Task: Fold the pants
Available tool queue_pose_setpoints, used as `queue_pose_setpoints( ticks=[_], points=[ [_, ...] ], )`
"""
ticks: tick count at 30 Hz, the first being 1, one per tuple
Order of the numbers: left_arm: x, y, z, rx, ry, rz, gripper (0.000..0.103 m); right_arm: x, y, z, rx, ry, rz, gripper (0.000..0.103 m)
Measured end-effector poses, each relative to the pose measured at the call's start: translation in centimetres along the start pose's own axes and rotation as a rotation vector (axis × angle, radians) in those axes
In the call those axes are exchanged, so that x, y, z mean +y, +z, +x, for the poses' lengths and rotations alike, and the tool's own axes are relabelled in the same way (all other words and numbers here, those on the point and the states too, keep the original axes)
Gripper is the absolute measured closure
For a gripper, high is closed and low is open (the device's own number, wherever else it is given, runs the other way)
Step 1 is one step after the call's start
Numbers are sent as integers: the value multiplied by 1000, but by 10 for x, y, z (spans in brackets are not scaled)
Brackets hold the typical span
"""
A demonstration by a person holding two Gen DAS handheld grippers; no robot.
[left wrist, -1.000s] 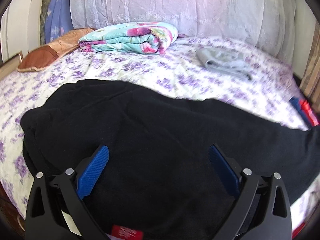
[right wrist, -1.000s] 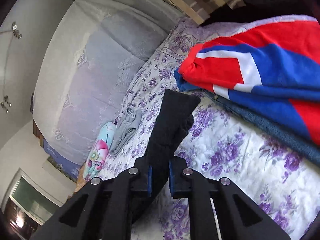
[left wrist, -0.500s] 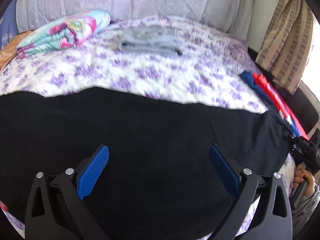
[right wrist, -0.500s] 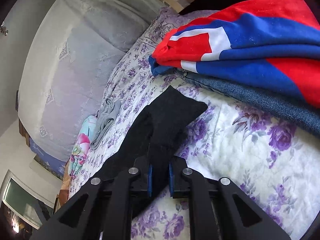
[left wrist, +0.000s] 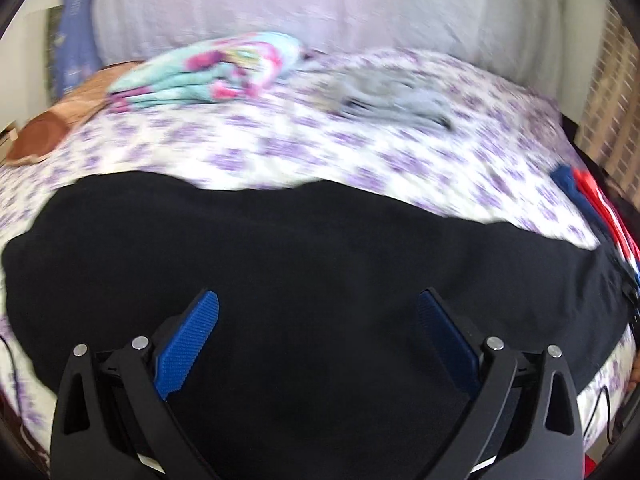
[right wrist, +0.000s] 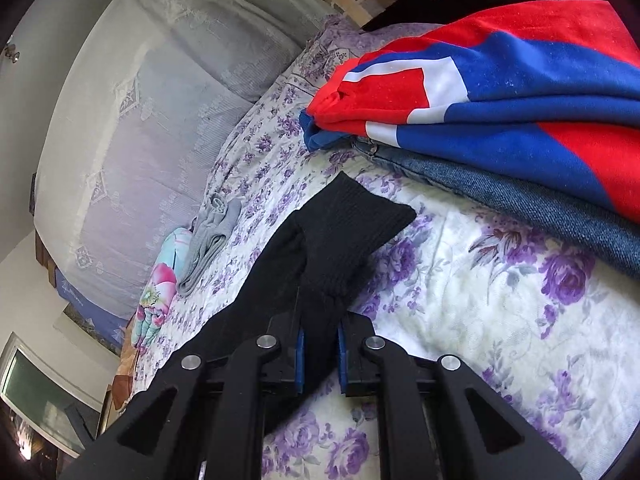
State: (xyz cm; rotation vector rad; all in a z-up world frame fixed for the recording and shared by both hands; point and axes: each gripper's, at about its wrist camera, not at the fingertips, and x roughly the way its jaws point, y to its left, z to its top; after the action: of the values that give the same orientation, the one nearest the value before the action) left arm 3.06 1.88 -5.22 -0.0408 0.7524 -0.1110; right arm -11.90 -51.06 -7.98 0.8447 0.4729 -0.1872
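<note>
Right wrist view shows my right claw (right wrist: pixel 319 354) closed tight on the ribbed cuff end of the black knit pants (right wrist: pixel 332 248), the blue pads pinching the fabric just behind the cuff, which fans out ahead onto the bed with its purple-flowered white sheet (right wrist: pixel 500 320). I judge I hold it there to pin one end of the leg so the cloth stays stretched along the mattress. Just beyond the cuff lies a folded red, white and blue garment (right wrist: pixel 500 92) on top of folded blue denim (right wrist: pixel 520 196), near the cuff but not touching it.

Left wrist view is blurred. My left claw (left wrist: pixel 318 340) stands wide open with nothing between its blue pads, hovering over the broad middle of the black knit pants (left wrist: pixel 320 260), which lie spread flat across the near edge of the bed (left wrist: pixel 280 148). I cannot tell whether the fingers touch the fabric. My guess is that this claw is free in order to pick the spot for the next fold, probably the waist end at the left.

Farther back on the sheet lie a folded floral turquoise and pink blanket (left wrist: pixel 208 70) and a folded grey garment (left wrist: pixel 392 100), well clear of the work, with a brown cushion (left wrist: pixel 52 136) at the far left.
</note>
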Motion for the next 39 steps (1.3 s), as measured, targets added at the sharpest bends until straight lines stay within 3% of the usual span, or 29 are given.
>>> queue_pose_setpoints(
  ticks=[4,9,11,13,15,19,21,22,24,26,28,30,35,39],
  points=[
    [72,1,-21,-27,93,-144,5,2,0,1,3,-21,1,91],
    [113,-7,-24,-25,123,-242,5,4,1,2,10,-42,0,91],
    [118,-10,-17,-11,127,-247,5,4,1,5,44,-66,-14,91],
    [115,-12,-11,-7,178,-200,5,4,6,2,64,-78,3,85],
    [107,-15,-7,-10,239,-133,5,4,9,-22,-27,-129,54,78],
    [108,-18,-8,-39,244,-124,5,70,3,-52,-167,-185,-218,78],
    [114,-18,-12,-55,211,-154,5,115,-1,-43,-144,-143,-354,75],
    [116,-17,-14,-60,193,-170,5,143,-6,-33,-119,-97,-424,60],
    [123,-16,-16,-69,157,-202,5,189,-18,-2,-8,26,-533,54],
    [125,-16,-14,-72,149,-209,5,236,-43,40,137,179,-635,55],
    [122,-16,-12,-72,162,-194,5,280,-74,85,291,307,-706,61],
    [119,-17,-9,-70,185,-166,5,314,-100,123,403,382,-755,67],
    [111,-21,0,-82,241,-107,5,365,-138,205,599,428,-775,68],
    [115,-20,3,-89,225,-110,5,376,-151,250,701,412,-768,68]
  ],
)
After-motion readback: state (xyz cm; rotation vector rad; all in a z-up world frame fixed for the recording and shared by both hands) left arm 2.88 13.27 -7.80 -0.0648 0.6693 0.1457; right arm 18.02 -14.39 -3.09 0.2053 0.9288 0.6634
